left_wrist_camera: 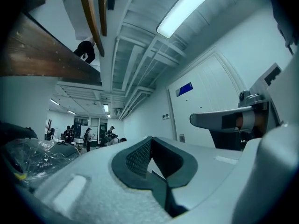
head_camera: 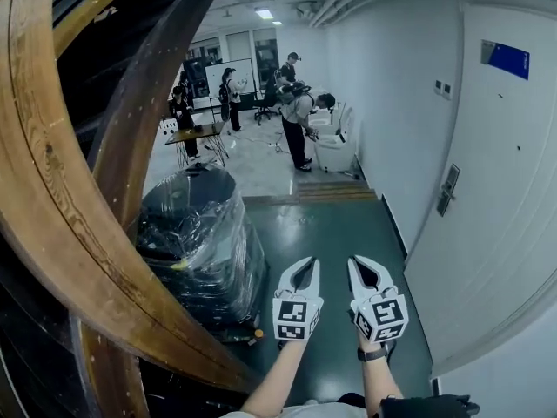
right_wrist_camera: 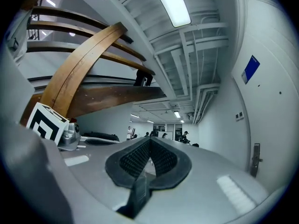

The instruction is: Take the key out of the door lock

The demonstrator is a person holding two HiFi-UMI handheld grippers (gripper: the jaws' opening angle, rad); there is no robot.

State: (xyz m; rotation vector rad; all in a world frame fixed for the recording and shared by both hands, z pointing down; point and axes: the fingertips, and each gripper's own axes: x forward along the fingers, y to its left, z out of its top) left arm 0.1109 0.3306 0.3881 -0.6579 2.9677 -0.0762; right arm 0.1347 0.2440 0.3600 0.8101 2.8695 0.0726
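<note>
Long hallway, white door [head_camera: 505, 164] at right. Left tool [head_camera: 305, 263] and right tool [head_camera: 362, 261] clenched shut, empty, well apart from door lock [head_camera: 448, 190]; key too small to see. Might poke past it with shut tips.

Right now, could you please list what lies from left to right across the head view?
From the left: curved wooden beam, plastic-wrapped bundle, left gripper, right gripper, door lock.

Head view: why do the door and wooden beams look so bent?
Head view: the wide-angle lens bows the door and wooden beams, and the corners go dark. Left gripper view: the ceiling light glares white. Right gripper view: same bulging, and its light strip is overexposed.
</note>
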